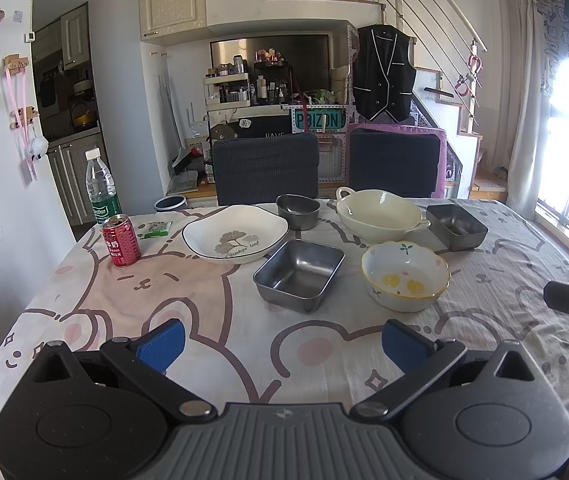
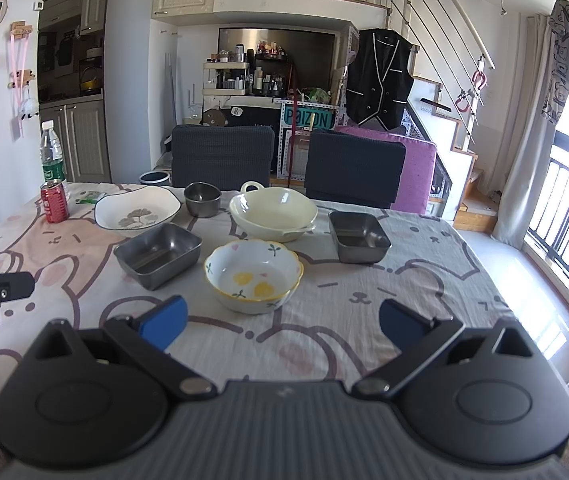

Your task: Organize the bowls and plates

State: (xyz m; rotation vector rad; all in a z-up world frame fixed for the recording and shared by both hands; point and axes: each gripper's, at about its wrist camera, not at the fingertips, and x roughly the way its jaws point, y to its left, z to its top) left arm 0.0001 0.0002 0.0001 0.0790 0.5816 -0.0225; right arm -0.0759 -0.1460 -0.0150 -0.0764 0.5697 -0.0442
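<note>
On the cartoon tablecloth stand a white leaf-print plate (image 1: 235, 237) (image 2: 137, 212), a round steel bowl (image 1: 298, 211) (image 2: 202, 199), a cream two-handled bowl (image 1: 380, 215) (image 2: 273, 210), a square steel dish (image 1: 299, 274) (image 2: 158, 255), a second square steel dish (image 1: 456, 226) (image 2: 358, 237), and a flowered bowl with yellow fruit print (image 1: 405, 275) (image 2: 253, 276). My left gripper (image 1: 282, 346) is open and empty, near the table's front edge, short of the nearer square dish. My right gripper (image 2: 282, 330) is open and empty, just short of the flowered bowl.
A red drink can (image 1: 121, 241) (image 2: 54, 201), a water bottle (image 1: 101, 188) (image 2: 52, 156) and a small green packet (image 1: 155, 229) stand at the table's far left. Two dark chairs (image 1: 265, 168) (image 2: 354, 168) are behind the table. A window with railing (image 2: 568, 224) is on the right.
</note>
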